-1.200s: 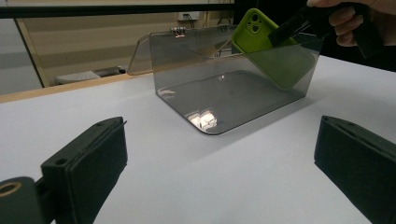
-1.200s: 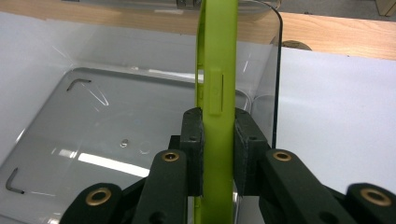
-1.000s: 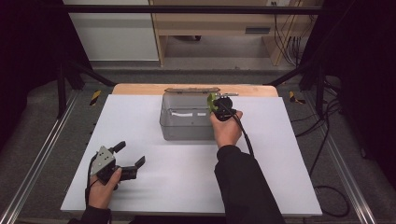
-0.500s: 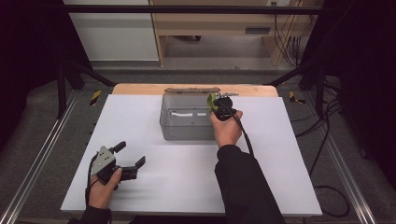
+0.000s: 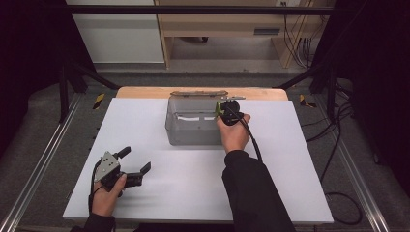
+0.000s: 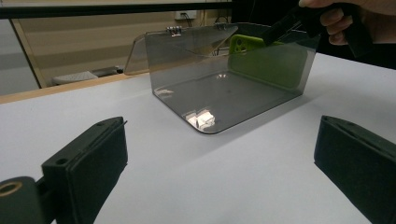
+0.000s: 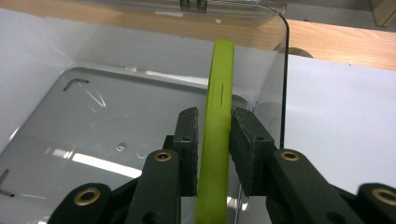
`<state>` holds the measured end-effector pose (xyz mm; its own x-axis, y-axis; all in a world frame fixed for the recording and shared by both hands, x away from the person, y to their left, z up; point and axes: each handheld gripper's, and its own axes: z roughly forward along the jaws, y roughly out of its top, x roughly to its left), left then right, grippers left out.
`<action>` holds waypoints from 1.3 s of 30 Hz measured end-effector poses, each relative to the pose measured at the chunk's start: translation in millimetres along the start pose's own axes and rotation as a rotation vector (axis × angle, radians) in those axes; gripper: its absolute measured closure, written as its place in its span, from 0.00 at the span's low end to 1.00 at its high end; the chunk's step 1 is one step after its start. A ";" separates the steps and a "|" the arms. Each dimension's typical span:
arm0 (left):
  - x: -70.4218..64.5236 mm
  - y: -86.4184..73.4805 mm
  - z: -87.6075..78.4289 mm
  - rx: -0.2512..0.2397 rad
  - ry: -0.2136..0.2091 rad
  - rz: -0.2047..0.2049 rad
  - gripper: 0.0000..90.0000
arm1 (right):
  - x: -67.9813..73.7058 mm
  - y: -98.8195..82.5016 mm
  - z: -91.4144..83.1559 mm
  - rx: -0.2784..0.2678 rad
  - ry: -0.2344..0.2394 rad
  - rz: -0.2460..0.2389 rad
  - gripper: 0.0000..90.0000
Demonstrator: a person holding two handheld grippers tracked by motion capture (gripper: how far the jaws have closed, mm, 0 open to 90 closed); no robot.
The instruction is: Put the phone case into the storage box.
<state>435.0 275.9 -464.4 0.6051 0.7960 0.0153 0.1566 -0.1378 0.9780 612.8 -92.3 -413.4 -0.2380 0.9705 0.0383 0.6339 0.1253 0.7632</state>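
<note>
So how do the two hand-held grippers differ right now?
The left hand-held gripper rests low on the white table near the person, jaws wide apart with nothing between them. The right hand-held gripper is at the clear box, jaws just opening, with the green phone on edge between them. Both have black padded jaws.

Count: one clear plastic box (image 5: pixel 192 126) with one hinged lid (image 5: pixel 199 93), open. One green phone case (image 7: pixel 215 135), standing on edge inside the box. Two tongs: left tongs (image 5: pixel 135 160) and right tongs (image 5: pixel 221 107), one per hand. Two hands, two forearms. One white worktop (image 5: pixel 145 121). Two trailing cables, one per tool.
</note>
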 end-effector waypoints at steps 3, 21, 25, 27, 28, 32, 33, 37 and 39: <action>0.1 0.0 0.1 0.000 0.000 0.000 0.03 | 1.0 -0.1 0.0 0.000 0.000 -0.001 0.79; -0.8 -0.2 0.8 0.004 -0.002 0.008 0.03 | 1.5 8.1 -28.6 -0.141 0.017 -0.046 0.72; -1.0 0.0 0.5 0.005 0.001 0.010 0.03 | -1.0 10.5 -38.1 -0.173 0.035 -0.038 0.69; -0.9 0.0 0.4 0.005 0.002 0.009 0.03 | -0.9 11.2 -42.3 -0.190 0.044 -0.044 0.67; -0.7 -0.1 0.4 0.005 0.003 0.008 0.03 | -0.6 11.2 -43.8 -0.194 0.047 -0.045 0.67; -0.1 -0.2 0.1 0.004 0.005 0.006 0.03 | 1.4 11.2 -50.5 -0.217 0.059 -0.064 0.62; -0.1 -0.3 -0.1 0.004 0.006 0.005 0.03 | 2.3 11.2 -51.8 -0.219 0.057 -0.067 0.60; 0.2 -0.4 -0.9 0.003 0.009 0.002 0.03 | 2.6 11.6 -55.9 -0.233 0.060 -0.065 0.53; 0.2 -0.5 -1.1 0.003 0.010 0.002 0.03 | 1.8 12.1 -58.4 -0.243 0.059 -0.061 0.48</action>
<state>434.2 276.8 -464.7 0.5973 0.8018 0.0198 0.1578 -0.1417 0.9772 577.1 -101.1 -366.4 -0.3170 0.9482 0.0195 0.4232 0.1229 0.8977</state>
